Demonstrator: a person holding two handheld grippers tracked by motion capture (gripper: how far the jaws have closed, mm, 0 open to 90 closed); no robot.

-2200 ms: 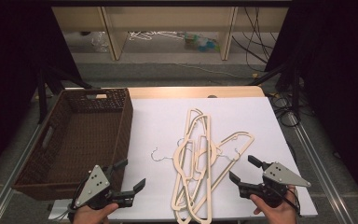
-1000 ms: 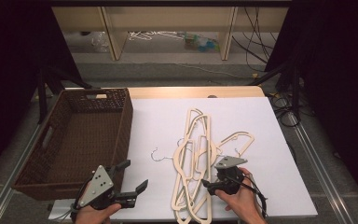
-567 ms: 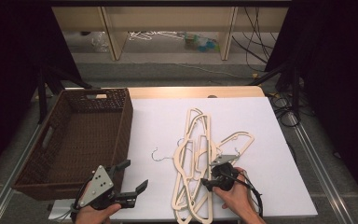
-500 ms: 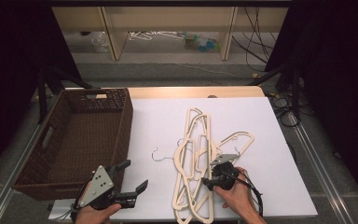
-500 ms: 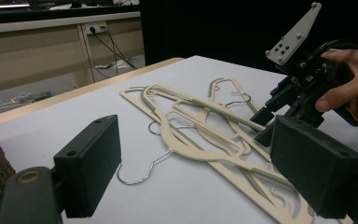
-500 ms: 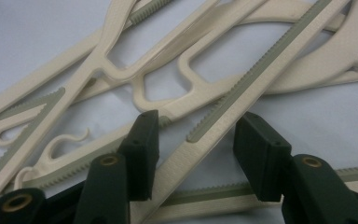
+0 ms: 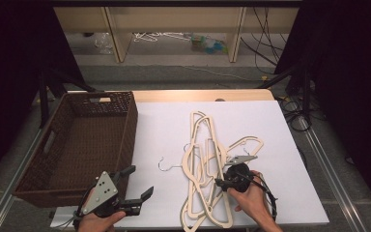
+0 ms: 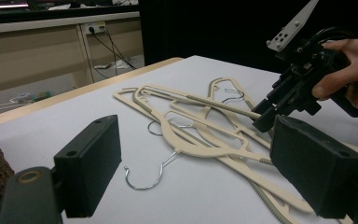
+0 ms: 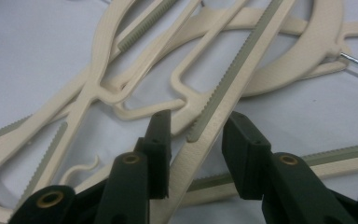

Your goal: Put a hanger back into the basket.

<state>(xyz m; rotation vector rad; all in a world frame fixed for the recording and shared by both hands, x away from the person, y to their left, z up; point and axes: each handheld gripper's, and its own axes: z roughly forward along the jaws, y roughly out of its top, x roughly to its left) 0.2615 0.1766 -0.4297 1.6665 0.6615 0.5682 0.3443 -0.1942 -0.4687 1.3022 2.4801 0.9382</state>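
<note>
Between right fingers [image 9: 161,140], hanger bar [image 9: 223,98]

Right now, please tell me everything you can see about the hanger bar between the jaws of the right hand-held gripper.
The hanger bar is cream plastic, straight and flat, with a ribbed grey-green strip along its top. It belongs to a hanger in the overlapping pile of cream hangers on the white table. It runs up between the jaws of the right hand-held gripper, which have just been closing; gaps remain on both sides, so no pad presses it yet. Other hanger arms cross beside and under it.
</note>
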